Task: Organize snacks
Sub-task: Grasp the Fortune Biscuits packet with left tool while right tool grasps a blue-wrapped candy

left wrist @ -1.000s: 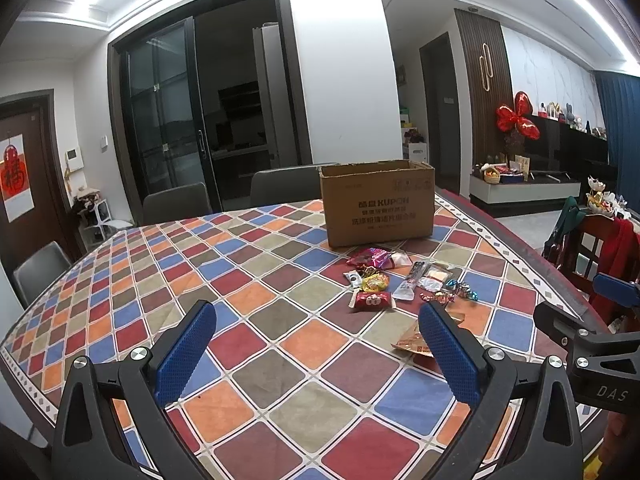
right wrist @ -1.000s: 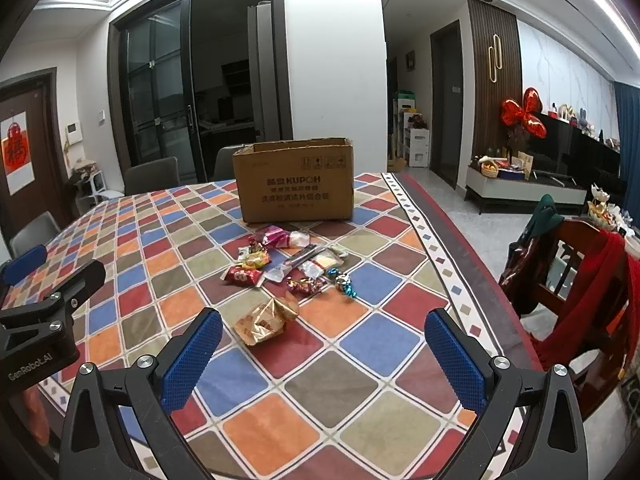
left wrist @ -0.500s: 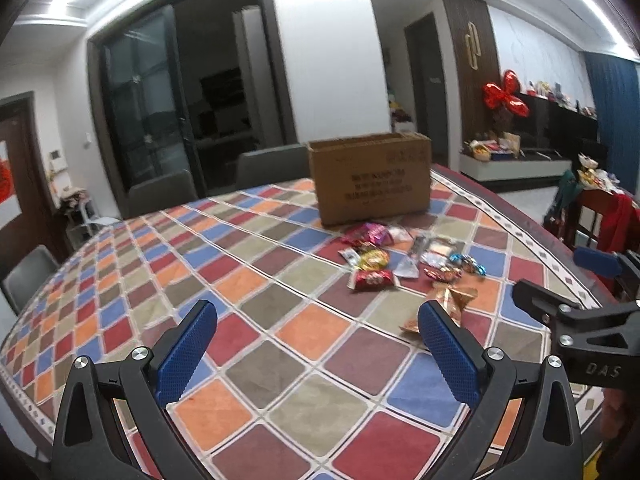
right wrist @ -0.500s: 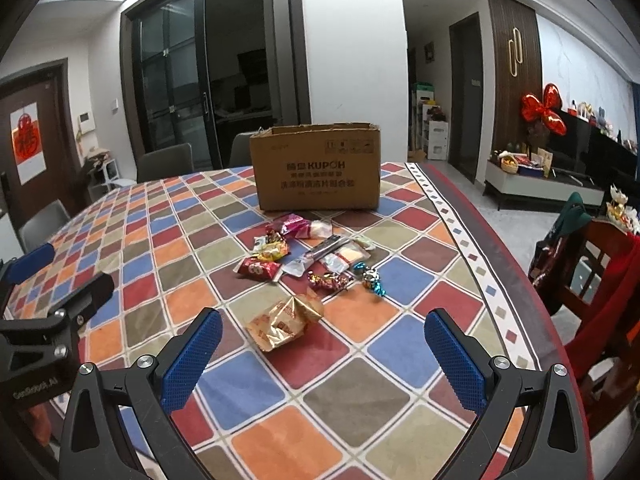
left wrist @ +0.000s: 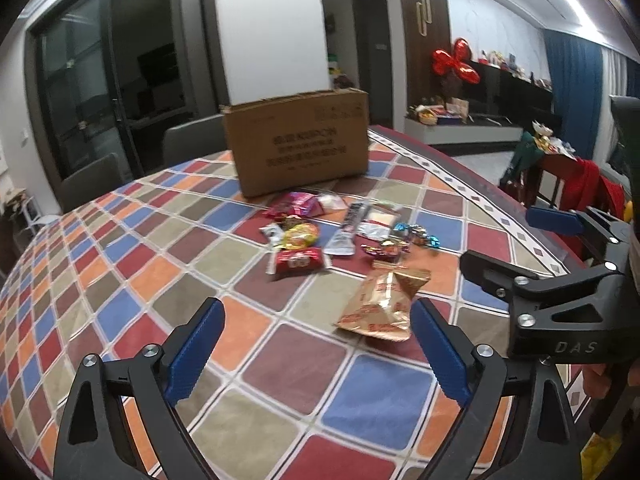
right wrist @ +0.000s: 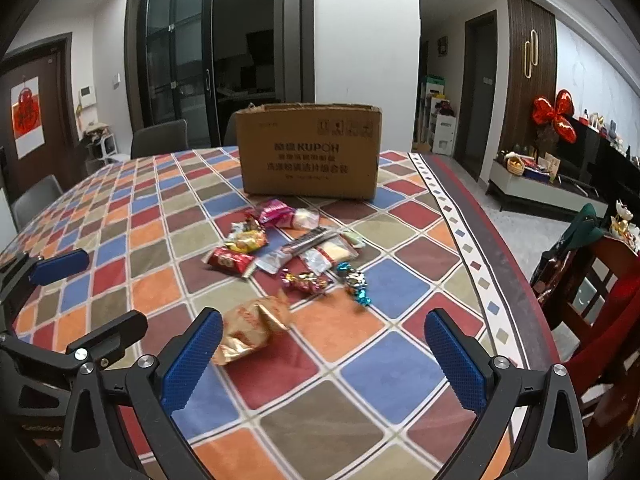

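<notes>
A pile of snack packets lies on the checkered tablecloth in front of a brown cardboard box (left wrist: 298,138) (right wrist: 308,150). Nearest me is a gold packet (left wrist: 380,300) (right wrist: 252,326). Behind it lie a red packet (left wrist: 298,260) (right wrist: 230,260), a yellow one (left wrist: 300,236), a pink one (right wrist: 274,212), silver sachets (right wrist: 316,250) and foil candies (right wrist: 354,282). My left gripper (left wrist: 316,352) is open and empty, just short of the gold packet. My right gripper (right wrist: 324,360) is open and empty, the gold packet by its left finger.
The table's rounded edge (right wrist: 484,240) runs along the right. A wooden chair with red cloth (right wrist: 600,280) stands just beyond it. Grey chairs (right wrist: 160,138) stand at the far side. The right gripper shows in the left wrist view (left wrist: 560,280).
Both grippers have moved forward and lower toward the snack pile. The gold packet now sits close to the fingertips. Both stay open.
</notes>
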The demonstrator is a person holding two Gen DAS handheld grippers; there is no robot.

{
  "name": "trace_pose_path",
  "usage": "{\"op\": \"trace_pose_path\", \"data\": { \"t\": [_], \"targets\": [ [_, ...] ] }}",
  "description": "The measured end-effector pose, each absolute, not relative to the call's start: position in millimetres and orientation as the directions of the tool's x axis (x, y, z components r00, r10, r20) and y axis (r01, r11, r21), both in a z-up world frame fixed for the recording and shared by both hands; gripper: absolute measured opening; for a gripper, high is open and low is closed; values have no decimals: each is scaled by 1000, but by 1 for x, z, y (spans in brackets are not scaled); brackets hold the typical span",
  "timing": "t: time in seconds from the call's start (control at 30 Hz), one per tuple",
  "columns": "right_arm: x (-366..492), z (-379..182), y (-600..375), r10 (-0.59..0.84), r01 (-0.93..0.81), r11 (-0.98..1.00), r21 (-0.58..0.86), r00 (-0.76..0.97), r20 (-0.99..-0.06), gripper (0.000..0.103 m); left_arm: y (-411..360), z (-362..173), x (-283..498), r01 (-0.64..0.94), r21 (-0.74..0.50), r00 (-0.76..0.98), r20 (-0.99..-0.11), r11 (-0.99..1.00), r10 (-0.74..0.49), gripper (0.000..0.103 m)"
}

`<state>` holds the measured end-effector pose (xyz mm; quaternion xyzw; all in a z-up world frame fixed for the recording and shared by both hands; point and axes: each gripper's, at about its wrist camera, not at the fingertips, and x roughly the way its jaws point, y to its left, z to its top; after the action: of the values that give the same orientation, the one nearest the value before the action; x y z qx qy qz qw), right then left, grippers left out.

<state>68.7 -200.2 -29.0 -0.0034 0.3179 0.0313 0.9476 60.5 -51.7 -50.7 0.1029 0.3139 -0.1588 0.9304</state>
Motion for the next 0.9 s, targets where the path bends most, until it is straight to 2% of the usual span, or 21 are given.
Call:
{"op": "trace_pose_path", "data": {
  "t": [0.27,0.43,0.57,0.67,0.8,0.9],
  "targets": [
    [95,-45,-220,57,-77,997,-3,758,-650,101,-81,-69,90,423,82,686,-679,903,-260,94],
    [118,-55,-227,71,-118,993,-27,744,-664,99,-96,-85,107,447,67,634,-728,892,-263,85],
    [130,-63,-229,80,-139,990,-33,732,-676,96,-103,-97,121,449,29,590,-761,893,-272,84],
    [139,-68,-234,85,-143,989,-28,722,-686,95,-104,-106,131,445,8,560,-783,896,-271,75],
    [152,-76,-237,92,-147,989,-18,706,-702,88,-106,-111,141,438,-18,533,-800,899,-276,68],
    [160,-81,-238,105,-156,988,-5,691,-715,83,-106,-113,146,435,-41,518,-806,899,-287,53]
  ]
}}
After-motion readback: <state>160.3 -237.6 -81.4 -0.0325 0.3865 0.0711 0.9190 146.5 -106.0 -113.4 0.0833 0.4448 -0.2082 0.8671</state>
